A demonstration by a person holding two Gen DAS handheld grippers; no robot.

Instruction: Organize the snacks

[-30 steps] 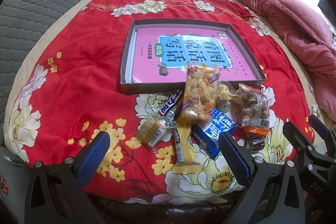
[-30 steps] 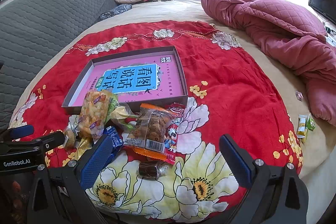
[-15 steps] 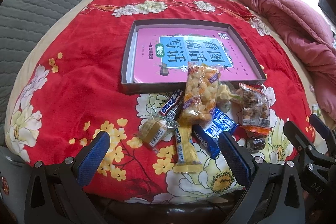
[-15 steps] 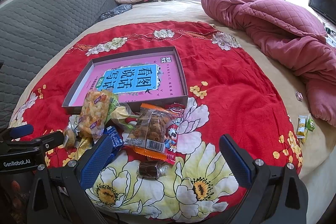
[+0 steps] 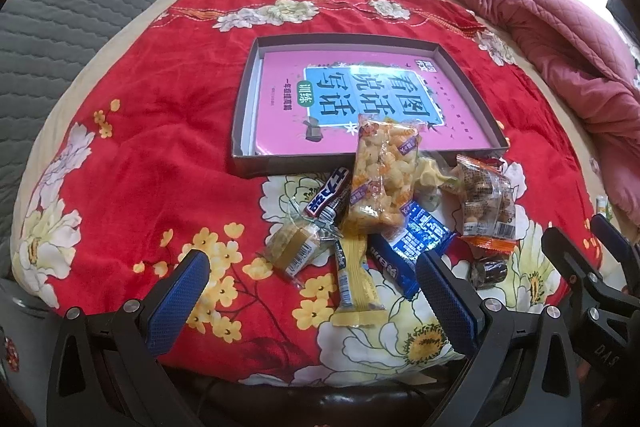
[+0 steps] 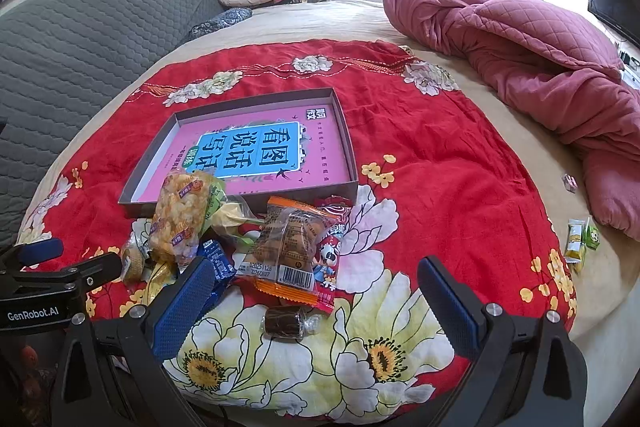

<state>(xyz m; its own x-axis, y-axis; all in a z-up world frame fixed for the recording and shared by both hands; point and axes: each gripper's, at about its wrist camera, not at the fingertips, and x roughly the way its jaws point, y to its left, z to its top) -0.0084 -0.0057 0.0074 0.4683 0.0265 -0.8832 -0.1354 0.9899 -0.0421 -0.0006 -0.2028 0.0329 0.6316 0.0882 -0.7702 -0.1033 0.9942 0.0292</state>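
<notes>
The left claw (image 5: 310,297) and right claw (image 6: 316,301) are both hovering with fingers spread wide, gripping nothing. The snacks (image 5: 384,179) are lying in a loose pile on the red floral blanket (image 5: 160,147), touching the near wall of the shallow box (image 5: 468,83). A pink book (image 5: 288,95) is lying flat inside the box. One small dark candy (image 6: 285,321) is sitting nearest the right claw.

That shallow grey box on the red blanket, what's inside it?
The box holds a pink book with a blue title panel, lying flat. A bag of puffed snacks leans over its near edge. Whatever lies beneath the book is hidden.
</notes>
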